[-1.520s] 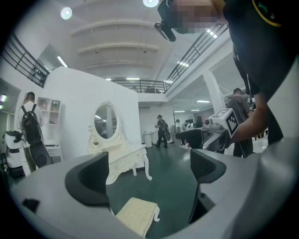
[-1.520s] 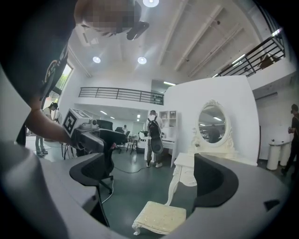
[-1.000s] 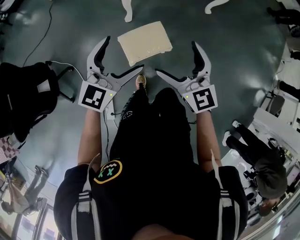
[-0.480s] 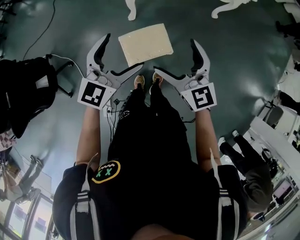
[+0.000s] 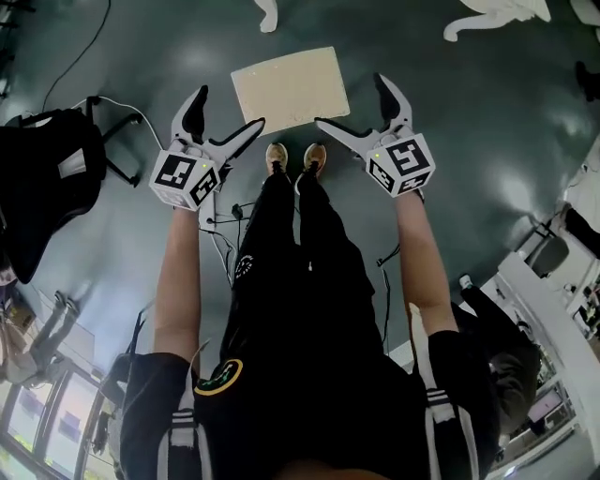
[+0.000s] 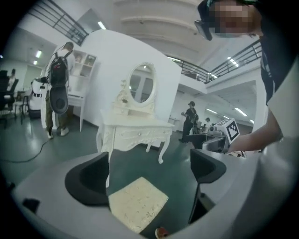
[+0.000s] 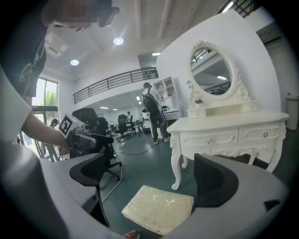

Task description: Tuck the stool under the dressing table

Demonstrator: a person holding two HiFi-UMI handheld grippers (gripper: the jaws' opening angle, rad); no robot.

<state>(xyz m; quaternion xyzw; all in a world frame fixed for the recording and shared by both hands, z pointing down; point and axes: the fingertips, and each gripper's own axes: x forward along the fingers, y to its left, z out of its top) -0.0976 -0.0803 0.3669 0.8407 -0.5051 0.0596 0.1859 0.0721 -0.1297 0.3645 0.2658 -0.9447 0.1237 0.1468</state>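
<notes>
The stool [image 5: 291, 89] is a low seat with a cream patterned cushion, standing on the dark green floor just ahead of the person's shoes [image 5: 294, 157]. The white carved dressing table [image 6: 135, 130] with an oval mirror stands beyond it; only its legs [image 5: 269, 14] show at the top of the head view. My left gripper [image 5: 225, 117] is open at the stool's near left corner, holding nothing. My right gripper [image 5: 356, 111] is open at the near right corner, also empty. Both gripper views look past spread jaws at the stool [image 6: 138, 203] [image 7: 159, 207] and the table [image 7: 229, 130].
A black office chair [image 5: 47, 187] stands to the left, with a cable [image 5: 225, 234] trailing on the floor near the person's legs. A person with a backpack [image 6: 58, 88] stands by a white shelf. Another person [image 5: 506, 366] and white furniture [image 5: 553, 309] are at the lower right.
The person has stepped forward and brought both feet together behind the stool. Both grippers have moved forward, still open, and their inner jaws now sit closer to the stool's near corners.
</notes>
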